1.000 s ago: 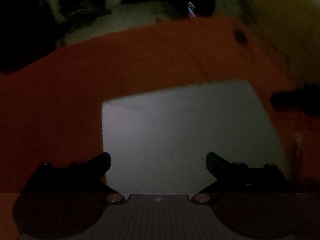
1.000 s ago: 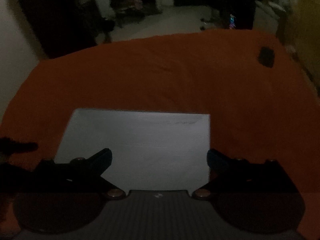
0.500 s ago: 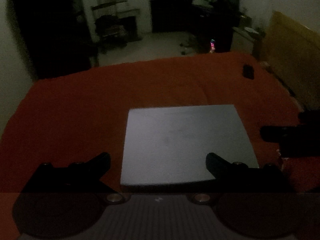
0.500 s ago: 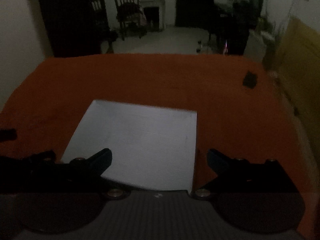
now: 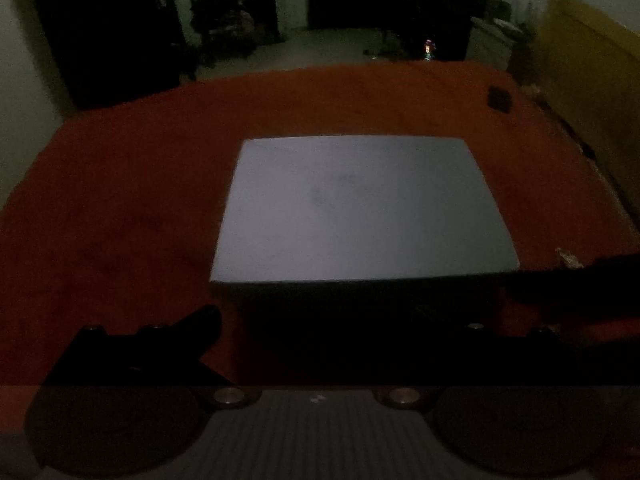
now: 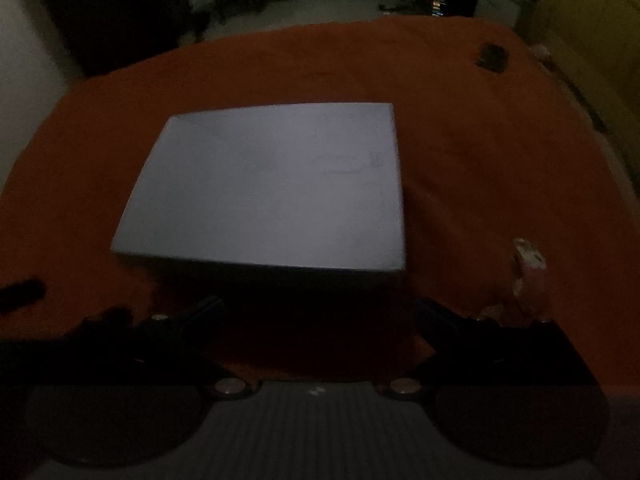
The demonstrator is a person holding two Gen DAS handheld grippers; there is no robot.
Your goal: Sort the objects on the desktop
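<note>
In the left wrist view a worktop under an orange-red cloth fills the middle, and on it lies a flat grey box, near the centre and just ahead of the tool. A small dark object sits well apart, near the far right edge of the cloth. Beyond the worktop the room is dim: a pale floor, a chair by a light wall, and a yellowish panel on the right. Half a second ago the box reached down between the fingers; now its near edge lies ahead of them, with a band of shadow below it. The left tool is spread wide, holding and touching nothing; its left finger shows clearly, while the right one is lost in darkness. In the right wrist view the same cloth and box appear, the box left of centre and turned a little, the dark object at the far right. A pale scrap lies on the cloth by the right finger. The box sits further ahead than before. The right tool is wide apart and empty, short of the box.
</note>
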